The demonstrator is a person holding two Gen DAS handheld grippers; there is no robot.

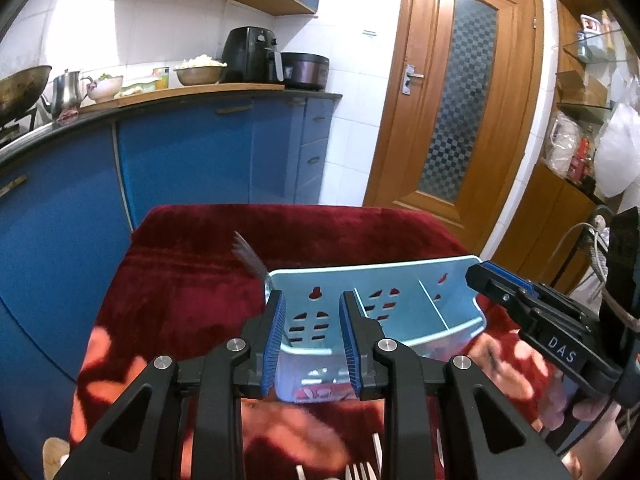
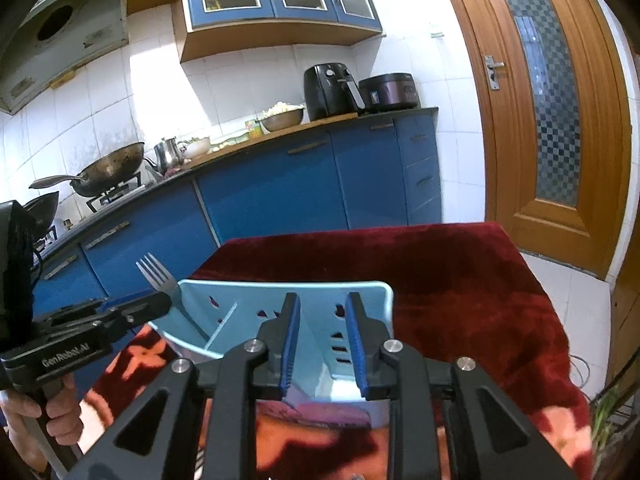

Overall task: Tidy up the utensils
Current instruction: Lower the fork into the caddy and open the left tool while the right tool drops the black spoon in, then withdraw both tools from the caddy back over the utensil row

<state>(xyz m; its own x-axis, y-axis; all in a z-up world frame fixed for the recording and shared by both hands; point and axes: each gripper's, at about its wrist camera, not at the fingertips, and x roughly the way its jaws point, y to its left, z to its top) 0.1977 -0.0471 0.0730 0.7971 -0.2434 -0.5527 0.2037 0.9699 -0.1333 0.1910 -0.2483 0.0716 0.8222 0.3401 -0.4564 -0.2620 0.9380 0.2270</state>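
Just ahead of my left gripper (image 1: pixel 312 316), its jaws narrow and empty like the right gripper's (image 2: pixel 323 326), the blue caddy (image 2: pixel 360 300) holds a fork (image 2: pixel 158 276) on red cloth (image 2: pixel 460 280).

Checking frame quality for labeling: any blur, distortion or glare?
Left wrist view: the fork is smeared, foreground cloth soft; counter bows from fisheye. Right wrist view: fork crisp, sun patch blows out wall tiles, door frame curved.
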